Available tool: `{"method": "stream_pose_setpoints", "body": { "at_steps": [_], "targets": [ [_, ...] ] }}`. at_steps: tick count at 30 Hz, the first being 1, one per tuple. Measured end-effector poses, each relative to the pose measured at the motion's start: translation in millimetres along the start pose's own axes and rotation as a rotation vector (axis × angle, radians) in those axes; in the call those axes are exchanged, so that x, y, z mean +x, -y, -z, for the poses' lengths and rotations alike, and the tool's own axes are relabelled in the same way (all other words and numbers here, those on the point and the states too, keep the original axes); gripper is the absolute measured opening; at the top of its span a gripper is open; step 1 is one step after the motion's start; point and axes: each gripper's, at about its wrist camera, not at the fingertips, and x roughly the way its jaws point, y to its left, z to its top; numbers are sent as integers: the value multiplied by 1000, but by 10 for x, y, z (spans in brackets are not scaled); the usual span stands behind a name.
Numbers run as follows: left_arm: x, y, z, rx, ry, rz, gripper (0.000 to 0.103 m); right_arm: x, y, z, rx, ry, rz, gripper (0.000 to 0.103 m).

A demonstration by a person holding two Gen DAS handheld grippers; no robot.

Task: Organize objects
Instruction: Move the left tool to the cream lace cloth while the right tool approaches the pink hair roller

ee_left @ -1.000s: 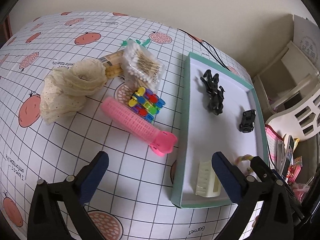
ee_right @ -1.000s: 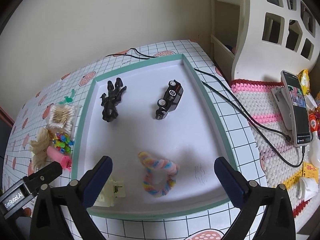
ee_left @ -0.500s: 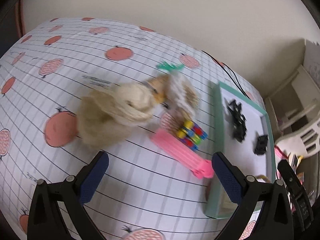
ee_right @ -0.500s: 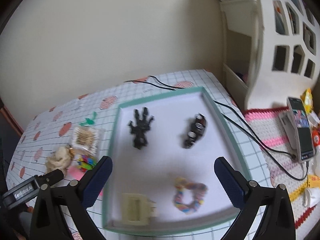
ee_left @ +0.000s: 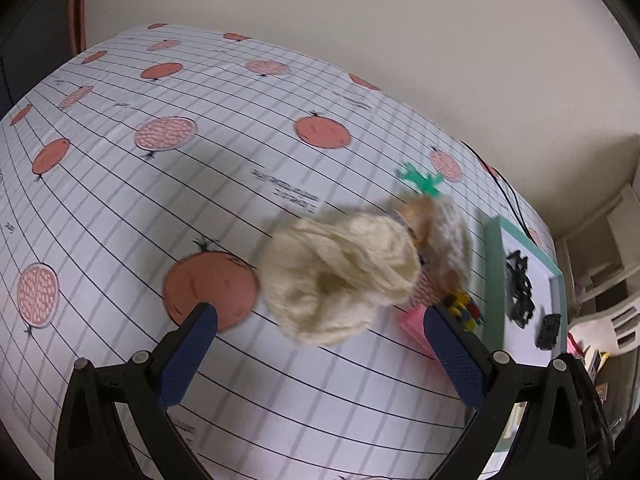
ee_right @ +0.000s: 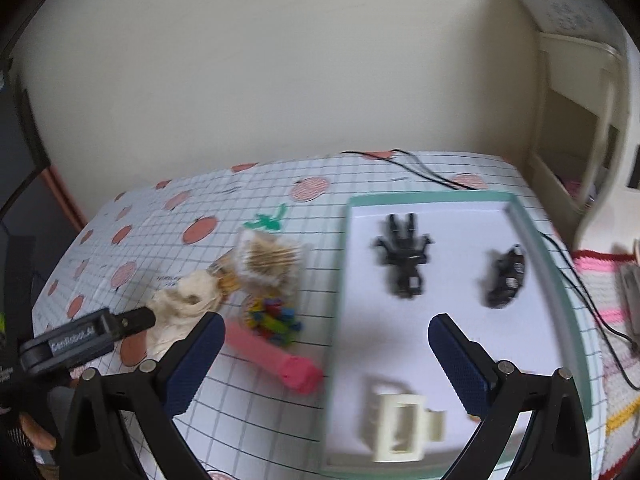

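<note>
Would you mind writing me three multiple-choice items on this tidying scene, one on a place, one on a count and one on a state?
1. Where does the cream hair claw lie?
A. On the tablecloth beside the pink roller
B. In the tray, at its near end
C. On the shelf unit

2. How many black items lie in the tray?
A. One
B. Two
C. Four

3. How is the left gripper?
A. Open, holding nothing
B. Shut on the cream scrunchie
C. Shut on the pink roller

Answers:
1 B: the right wrist view shows it inside the green rim, nearest the camera.
2 B: a black hair claw and a black toy car.
3 A: its fingers stand wide apart, and the cream scrunchie lies on the cloth beyond them.
</note>
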Motion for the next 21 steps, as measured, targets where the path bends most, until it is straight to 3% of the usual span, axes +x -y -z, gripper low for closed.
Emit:
{"method": "stream_pose_setpoints", "body": {
  "at_steps": [8,21],
  "targets": [
    [179,-151,-106,11,-24,-27,103,252,-245,86,-55,-69,-44,103],
    [415,-28,-138,54,-65,-46,102,565,-352,156,-100,-141,-72,102]
  ]
}}
